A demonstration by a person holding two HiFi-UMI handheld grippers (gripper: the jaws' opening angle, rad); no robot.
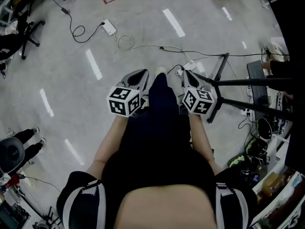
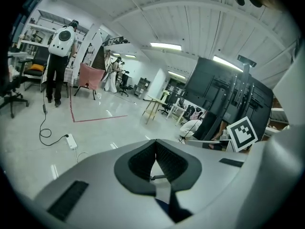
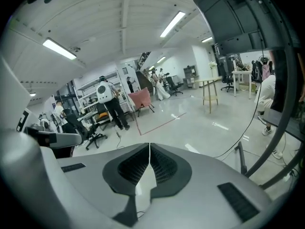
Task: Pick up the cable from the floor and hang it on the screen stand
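Glossy workshop floor [image 1: 71, 104] carries the cable [image 1: 200, 54] just ahead of the right tool [image 1: 187, 74]; that and the left tool [image 1: 142, 74] sit closed, empty; pickup looks unstarted; next: lower, open, grasp; stand [image 1: 220, 75] beside the right tool.

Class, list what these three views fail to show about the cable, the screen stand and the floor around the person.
- Cable: head view, too thin to follow past the stand.
- Top of the stand: head view, cut off by the right edge; right gripper view, cut off at the picture's edge.
- Floor beneath the person: head view, hidden by the body.
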